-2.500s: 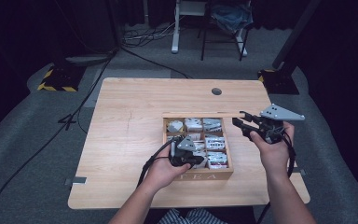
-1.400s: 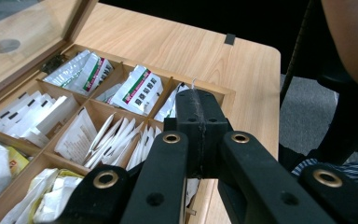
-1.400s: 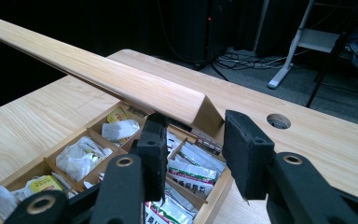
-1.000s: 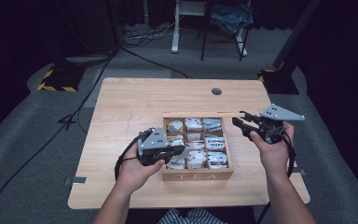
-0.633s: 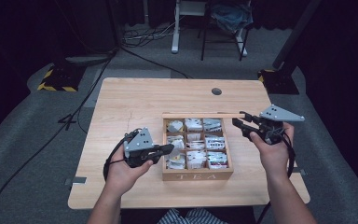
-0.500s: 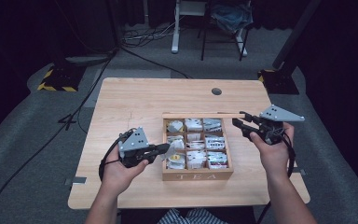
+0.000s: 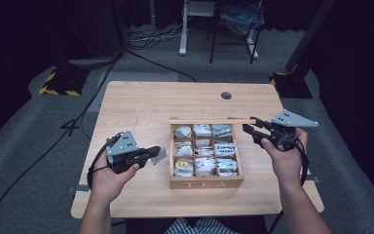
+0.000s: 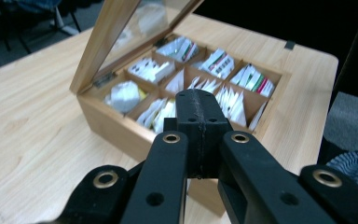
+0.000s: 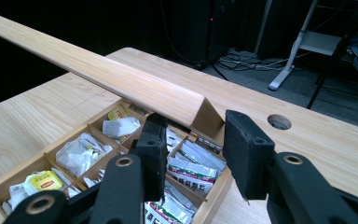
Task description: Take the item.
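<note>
Left gripper (image 7: 152,155), clamped on a tea bag (image 7: 159,154), has pulled left from the tea box (image 7: 206,182); right gripper (image 7: 251,131) gapes empty over the wooden table (image 7: 141,105).

Light falls from overhead onto the bench (image 7: 141,105), which glows pale and evenly lit while the room around it sinks into near black. Shadows on the wood are soft and short. The high view is a little grainy and soft. In both gripper views the near black jaws blur, and the glass lid (image 8: 135,28) shows faint glare.
</note>
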Demonstrator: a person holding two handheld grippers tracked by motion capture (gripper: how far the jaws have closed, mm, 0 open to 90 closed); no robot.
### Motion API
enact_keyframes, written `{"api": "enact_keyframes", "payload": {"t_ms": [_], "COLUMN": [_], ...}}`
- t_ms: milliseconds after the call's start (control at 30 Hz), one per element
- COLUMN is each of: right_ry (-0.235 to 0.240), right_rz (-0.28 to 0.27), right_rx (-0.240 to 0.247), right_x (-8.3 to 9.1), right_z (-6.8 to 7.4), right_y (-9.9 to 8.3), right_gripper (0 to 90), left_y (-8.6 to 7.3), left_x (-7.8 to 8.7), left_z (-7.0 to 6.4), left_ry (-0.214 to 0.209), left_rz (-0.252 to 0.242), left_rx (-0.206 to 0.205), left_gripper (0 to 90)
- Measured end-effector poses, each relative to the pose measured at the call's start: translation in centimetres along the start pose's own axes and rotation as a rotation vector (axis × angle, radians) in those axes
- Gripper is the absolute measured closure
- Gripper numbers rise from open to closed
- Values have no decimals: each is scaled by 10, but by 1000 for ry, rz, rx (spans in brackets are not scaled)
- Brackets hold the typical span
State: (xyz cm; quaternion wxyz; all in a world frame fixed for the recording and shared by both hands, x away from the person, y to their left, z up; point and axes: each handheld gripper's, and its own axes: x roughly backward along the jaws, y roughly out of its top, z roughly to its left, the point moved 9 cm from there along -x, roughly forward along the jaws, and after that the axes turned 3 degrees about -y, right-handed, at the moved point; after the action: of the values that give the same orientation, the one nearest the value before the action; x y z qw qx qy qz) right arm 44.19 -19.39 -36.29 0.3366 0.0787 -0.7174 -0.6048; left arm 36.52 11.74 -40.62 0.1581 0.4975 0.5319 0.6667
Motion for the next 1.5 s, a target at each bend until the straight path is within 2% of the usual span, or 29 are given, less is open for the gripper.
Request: {"api": "enact_keyframes", "payload": {"t_ms": [100,267,533,600,633,800,1033,1133,1333,1500], "right_ry": [2,3,6,7,7,7,7,6,5,5], "right_rz": [0,1,2,1,1,1,1,1,3,4], "right_rx": [0,-4,-5,-6,-6,-7,-6,-4,-5,-5], "right_x": [0,0,0,0,0,0,0,0,0,0], "right_z": [0,0,0,0,0,0,0,0,0,0], "right_y": [0,0,-1,-1,-1,-1,-1,-1,-1,-1], "right_gripper": [610,609,608,608,608,608,608,608,608,609], "left_y": [-4,-9,-22,-26,-32,-43,-54,-59,-68,-76], "left_x": [0,3,7,6,4,-1,-9,-14,-22,-31], "left_z": [3,9,28,33,37,49,58,61,67,72], "left_ry": [15,25,51,63,77,89,86,66,74,63], "left_rz": [32,42,43,45,56,64,70,65,73,60], "left_rx": [-12,-2,49,60,79,111,138,170,194,241], "left_gripper": [900,900,900,900,900,900,900,900,900,900]}}
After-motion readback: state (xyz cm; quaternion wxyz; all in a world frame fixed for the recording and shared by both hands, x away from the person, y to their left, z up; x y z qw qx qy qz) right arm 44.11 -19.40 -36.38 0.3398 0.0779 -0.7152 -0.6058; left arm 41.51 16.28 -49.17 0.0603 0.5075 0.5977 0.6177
